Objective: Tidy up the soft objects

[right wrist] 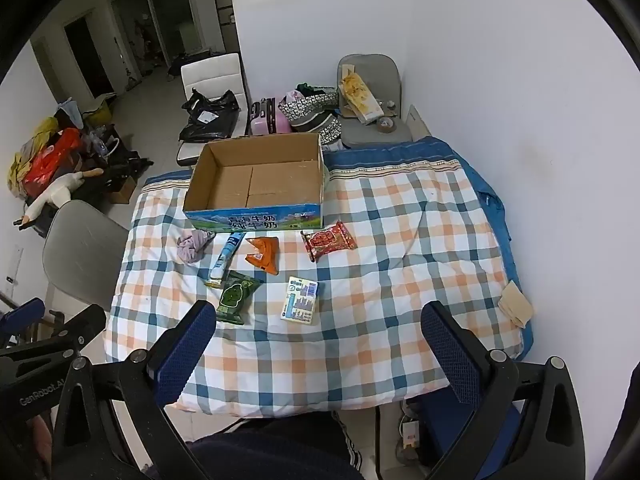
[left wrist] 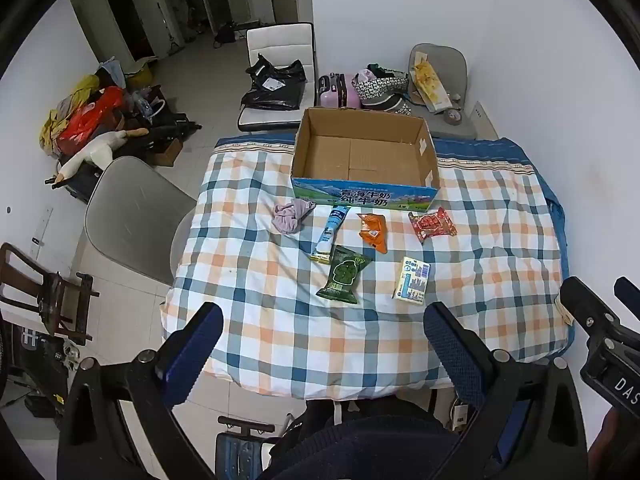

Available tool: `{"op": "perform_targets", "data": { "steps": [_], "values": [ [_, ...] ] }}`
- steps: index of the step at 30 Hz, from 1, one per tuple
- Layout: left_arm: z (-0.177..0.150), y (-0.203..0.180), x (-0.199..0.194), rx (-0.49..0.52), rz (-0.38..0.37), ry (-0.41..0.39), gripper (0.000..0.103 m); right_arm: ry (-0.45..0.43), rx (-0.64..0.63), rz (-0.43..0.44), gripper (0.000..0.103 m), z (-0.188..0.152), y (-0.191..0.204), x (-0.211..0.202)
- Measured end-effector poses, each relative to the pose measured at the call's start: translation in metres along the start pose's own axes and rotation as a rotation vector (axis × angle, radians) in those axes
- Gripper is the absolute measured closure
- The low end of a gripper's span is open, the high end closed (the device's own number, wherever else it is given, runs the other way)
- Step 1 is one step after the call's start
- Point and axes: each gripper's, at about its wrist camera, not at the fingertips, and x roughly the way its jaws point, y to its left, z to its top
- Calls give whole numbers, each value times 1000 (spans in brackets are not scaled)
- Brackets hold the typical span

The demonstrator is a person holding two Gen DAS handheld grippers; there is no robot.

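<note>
Six soft items lie near the empty cardboard box [left wrist: 364, 156], presumably their destination; both left tongs [left wrist: 320, 344] and right tongs [right wrist: 320, 340] gape wide, holding nothing.

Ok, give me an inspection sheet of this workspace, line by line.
Surface: checked quilt over the table.
Job's things: open cardboard box, nothing in it; purple cloth, blue tube, orange packet, red packet, green packet, white pack lie apart before it.
Clutter: beige cloth at the quilt's edge.
Grippers: left gripper, right gripper open, holding nothing.
Cables: nothing seen.
Surroundings: grey chair, floor piles.
</note>
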Motion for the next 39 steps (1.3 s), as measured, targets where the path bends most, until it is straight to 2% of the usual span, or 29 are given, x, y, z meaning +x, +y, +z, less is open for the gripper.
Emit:
{"op": "perform_targets", "data": {
  "steps": [16, 22, 39],
  "values": [
    [0, -1, -1, -2, -9, -13, 0, -3, 13, 27, 0, -1, 6, -7],
    [14, 4, -7, -1, -10, -27, 0, -12, 17, 21, 0, -1, 9, -10],
    [9, 6, -8, -8, -15, -37, 0, -19, 14, 19, 0, -2, 8, -10]
  ]
}}
